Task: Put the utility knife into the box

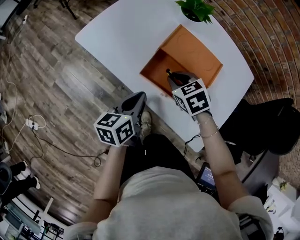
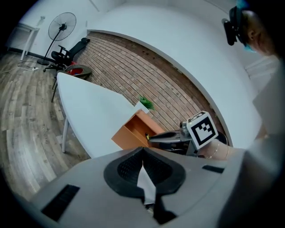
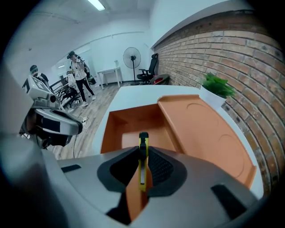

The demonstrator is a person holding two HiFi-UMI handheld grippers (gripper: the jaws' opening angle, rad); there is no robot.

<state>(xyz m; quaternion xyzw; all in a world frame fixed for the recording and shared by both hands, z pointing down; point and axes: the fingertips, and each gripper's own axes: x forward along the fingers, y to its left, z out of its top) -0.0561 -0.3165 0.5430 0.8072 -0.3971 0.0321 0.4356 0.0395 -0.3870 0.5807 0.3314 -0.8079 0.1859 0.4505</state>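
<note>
My right gripper [image 1: 177, 79] clamps the yellow-and-black utility knife [image 3: 143, 144] between its jaws, over the open orange box [image 3: 133, 118] on the white table [image 1: 126, 33]. My left gripper [image 2: 143, 156], jaws closed on nothing, hangs near me, left of the table.

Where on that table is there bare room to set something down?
Bare: the white table left of the orange box in the head view, and the box's floor. Crowded: the right side, with the lid, the plant behind it, and the right gripper holding the utility knife.
</note>
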